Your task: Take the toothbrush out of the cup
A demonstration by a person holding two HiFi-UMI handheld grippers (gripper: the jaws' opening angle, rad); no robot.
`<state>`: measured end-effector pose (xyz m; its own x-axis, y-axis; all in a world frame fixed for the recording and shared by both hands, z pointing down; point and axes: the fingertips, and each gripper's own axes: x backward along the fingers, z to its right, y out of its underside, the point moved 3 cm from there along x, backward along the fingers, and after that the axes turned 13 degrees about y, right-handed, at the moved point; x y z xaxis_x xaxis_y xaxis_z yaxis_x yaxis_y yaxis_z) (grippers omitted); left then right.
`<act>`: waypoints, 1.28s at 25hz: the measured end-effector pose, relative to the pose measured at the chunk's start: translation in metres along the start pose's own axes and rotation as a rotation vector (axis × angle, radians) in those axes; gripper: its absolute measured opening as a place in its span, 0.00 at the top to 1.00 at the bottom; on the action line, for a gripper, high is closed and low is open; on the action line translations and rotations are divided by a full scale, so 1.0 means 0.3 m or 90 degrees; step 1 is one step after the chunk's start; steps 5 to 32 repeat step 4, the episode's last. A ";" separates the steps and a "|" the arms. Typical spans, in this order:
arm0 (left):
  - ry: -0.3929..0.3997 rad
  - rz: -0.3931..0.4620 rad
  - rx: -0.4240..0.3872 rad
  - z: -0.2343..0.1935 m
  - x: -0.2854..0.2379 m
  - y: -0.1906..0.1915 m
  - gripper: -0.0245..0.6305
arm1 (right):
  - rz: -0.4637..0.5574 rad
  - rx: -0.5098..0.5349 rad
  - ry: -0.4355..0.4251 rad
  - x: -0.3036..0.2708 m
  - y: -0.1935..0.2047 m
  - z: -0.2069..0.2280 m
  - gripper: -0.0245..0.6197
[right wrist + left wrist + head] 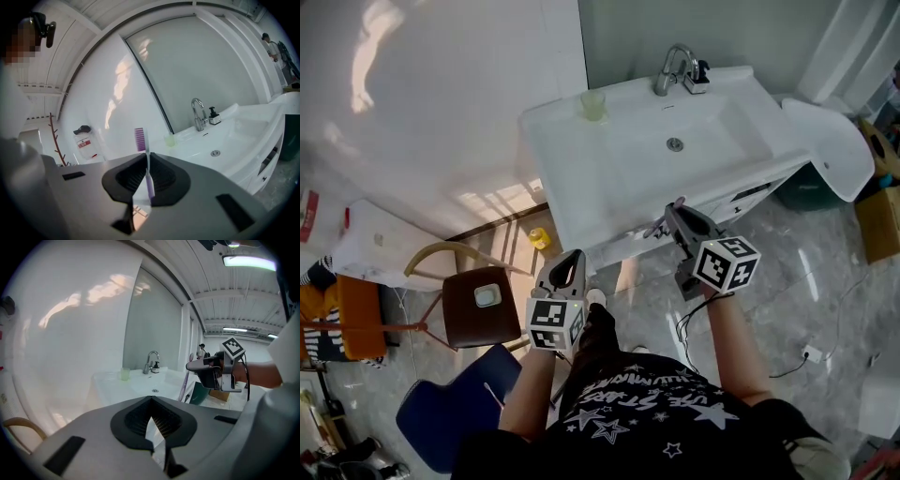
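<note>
A purple and white toothbrush (149, 180) stands upright between the jaws of my right gripper (147, 157), bristles (139, 139) on top. That gripper is shut on its handle. In the head view the right gripper (670, 217) hangs in front of the white sink's (581, 178) near edge, with the toothbrush (659, 228) at its tip. The pale green cup (592, 105) stands on the sink's back left corner, far from both grippers. My left gripper (567, 270) is lower left, over the floor, shut and with nothing in it. From the left gripper view (151, 401) I see the right gripper (199, 365) with the toothbrush (185, 383) hanging down.
A chrome faucet (673, 67) and a small soap bottle (698, 73) sit at the sink's back. A brown chair (483, 305) and a blue seat (450, 408) stand at the left. A yellow object (541, 238) lies on the floor by the cabinet. Boxes crowd the right edge.
</note>
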<state>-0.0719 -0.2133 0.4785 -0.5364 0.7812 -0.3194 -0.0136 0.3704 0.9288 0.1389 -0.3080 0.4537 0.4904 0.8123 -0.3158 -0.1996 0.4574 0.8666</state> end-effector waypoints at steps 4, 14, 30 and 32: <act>0.003 0.001 0.010 0.147 0.049 0.057 0.94 | -0.012 0.006 -0.001 0.150 0.077 0.034 0.92; 0.003 0.001 0.010 0.147 0.049 0.057 0.94 | -0.012 0.006 -0.001 0.150 0.077 0.034 0.92; 0.003 0.001 0.010 0.147 0.049 0.057 0.94 | -0.012 0.006 -0.001 0.150 0.077 0.034 0.92; 0.003 0.001 0.010 0.147 0.049 0.057 0.94 | -0.012 0.006 -0.001 0.150 0.077 0.034 0.92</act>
